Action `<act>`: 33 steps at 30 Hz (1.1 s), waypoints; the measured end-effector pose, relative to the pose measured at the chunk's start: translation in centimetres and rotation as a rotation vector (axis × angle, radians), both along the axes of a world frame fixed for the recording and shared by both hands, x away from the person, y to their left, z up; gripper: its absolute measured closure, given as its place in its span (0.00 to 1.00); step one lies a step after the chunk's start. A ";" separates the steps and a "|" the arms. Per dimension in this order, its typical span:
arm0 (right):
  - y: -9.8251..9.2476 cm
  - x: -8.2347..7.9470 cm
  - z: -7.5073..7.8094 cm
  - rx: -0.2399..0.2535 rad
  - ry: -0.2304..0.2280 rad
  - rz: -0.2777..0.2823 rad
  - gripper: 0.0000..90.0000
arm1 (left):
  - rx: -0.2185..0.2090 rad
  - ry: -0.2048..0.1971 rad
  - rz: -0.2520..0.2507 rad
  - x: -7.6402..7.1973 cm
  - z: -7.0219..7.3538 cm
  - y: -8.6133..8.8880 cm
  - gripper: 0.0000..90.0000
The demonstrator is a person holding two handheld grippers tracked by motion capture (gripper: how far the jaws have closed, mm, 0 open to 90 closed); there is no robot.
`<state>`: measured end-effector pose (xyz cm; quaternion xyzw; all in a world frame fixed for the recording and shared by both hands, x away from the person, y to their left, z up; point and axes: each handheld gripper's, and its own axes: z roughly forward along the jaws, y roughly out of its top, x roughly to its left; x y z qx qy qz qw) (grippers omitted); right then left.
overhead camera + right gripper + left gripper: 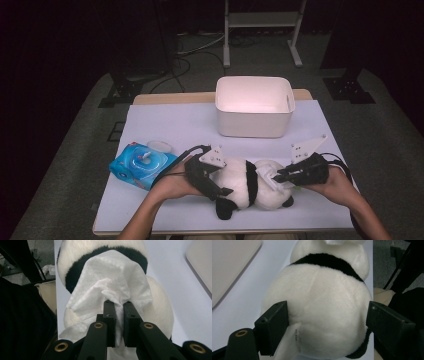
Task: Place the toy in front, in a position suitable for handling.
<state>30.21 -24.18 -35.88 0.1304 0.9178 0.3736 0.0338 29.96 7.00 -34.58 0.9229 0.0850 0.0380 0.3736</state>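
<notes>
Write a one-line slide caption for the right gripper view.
Right gripper pinches a white tissue against the plush panda lying on the white table.

A white bin point(254, 106) is sitting at the far middle of the surface point(170, 125), its open top facing up. Well to the near left of the bin, a blue wipes pack point(142, 165) is lying flat, and a small clear lid point(159, 146) is resting just beside the pack's far edge. Behind the bin, a metal stand point(262, 30) is standing on the floor.
</notes>
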 end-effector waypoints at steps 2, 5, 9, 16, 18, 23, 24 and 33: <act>-0.2 -0.4 -0.1 -0.001 -0.002 0.002 0.91 | -0.004 -0.009 -0.003 0.0 0.4 -0.2 0.19; -0.3 -1.0 -0.4 -0.007 -0.005 0.019 0.91 | 0.002 -0.024 -0.009 0.2 0.7 -0.7 0.19; -0.9 -1.5 -0.4 0.000 0.002 0.032 0.91 | 0.022 0.001 -0.016 0.3 0.3 -1.5 0.20; 0.4 -0.9 0.1 0.028 0.008 0.042 0.91 | 0.047 0.008 -0.019 0.2 -0.3 -1.4 0.20; 1.4 -0.7 0.4 0.030 -0.001 0.062 0.91 | 0.046 0.009 -0.014 0.1 -0.5 -1.2 0.20; 2.2 -0.3 0.8 0.019 -0.009 0.067 0.91 | 0.036 0.007 -0.002 -0.1 -0.7 -0.8 0.20; 1.9 -0.3 0.8 0.019 -0.007 0.066 0.91 | 0.035 0.002 -0.005 -0.1 -0.7 -0.7 0.20; -3.0 -0.6 -0.2 0.058 0.029 -0.047 0.91 | 0.048 -0.010 -0.013 -0.3 -0.6 -1.1 0.20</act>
